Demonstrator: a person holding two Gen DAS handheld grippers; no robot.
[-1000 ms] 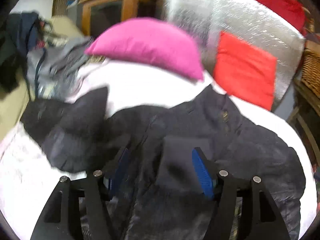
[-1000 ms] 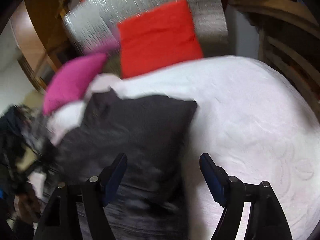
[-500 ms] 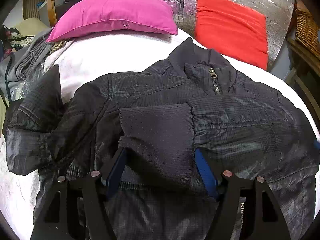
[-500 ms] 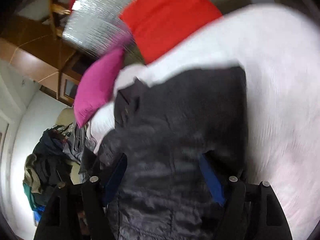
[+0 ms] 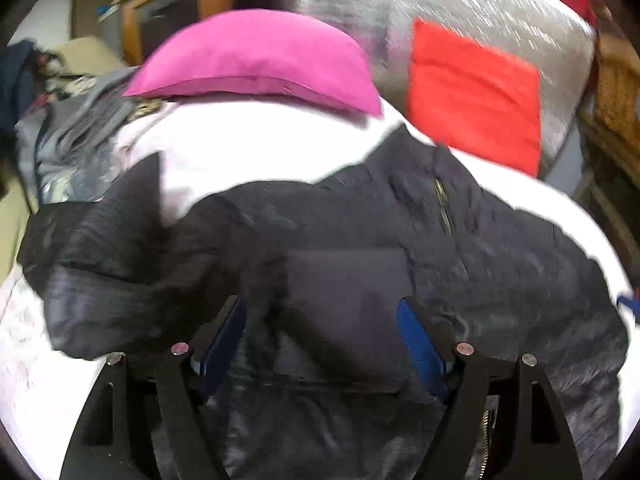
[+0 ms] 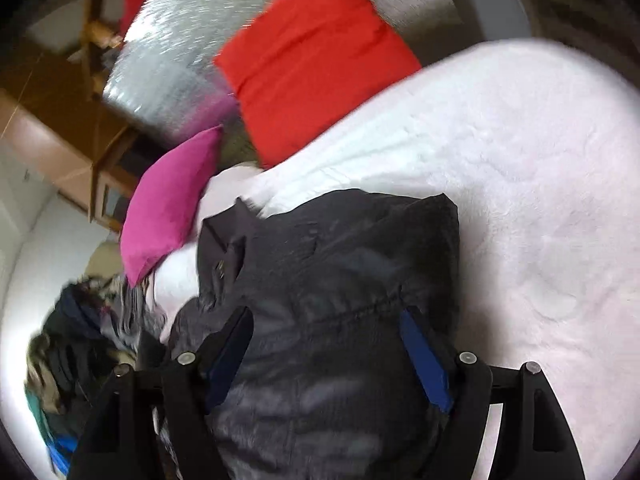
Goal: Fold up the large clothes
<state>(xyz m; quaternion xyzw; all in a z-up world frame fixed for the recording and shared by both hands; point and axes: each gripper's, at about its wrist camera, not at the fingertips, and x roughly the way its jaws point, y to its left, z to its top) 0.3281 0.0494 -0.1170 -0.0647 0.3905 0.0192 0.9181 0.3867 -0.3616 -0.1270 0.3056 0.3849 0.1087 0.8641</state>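
A dark quilted jacket (image 5: 500, 272) lies front up on the white bed cover (image 5: 260, 140), zip and collar pointing toward the pillows. One sleeve is folded across its chest, ending in a knit cuff (image 5: 348, 280). My left gripper (image 5: 320, 304) hovers over that cuff; its jaws are opening, the cuff lies between them, and the left pad stands clear of it. In the right wrist view my right gripper (image 6: 326, 314) stands open over the jacket (image 6: 340, 248) near its right side, with the fabric lying loose under the fingers.
A pink pillow (image 5: 256, 60) and a red cushion (image 5: 472, 92) lean at the head of the bed against a silver foil panel (image 5: 400, 0). A heap of other clothes (image 5: 72, 132) sits at the left. White bed cover (image 6: 520, 160) stretches right of the jacket.
The left jaws have spread wider around the cuff, which stays lying on the chest. The right gripper has rolled and settled lower over the jacket's side.
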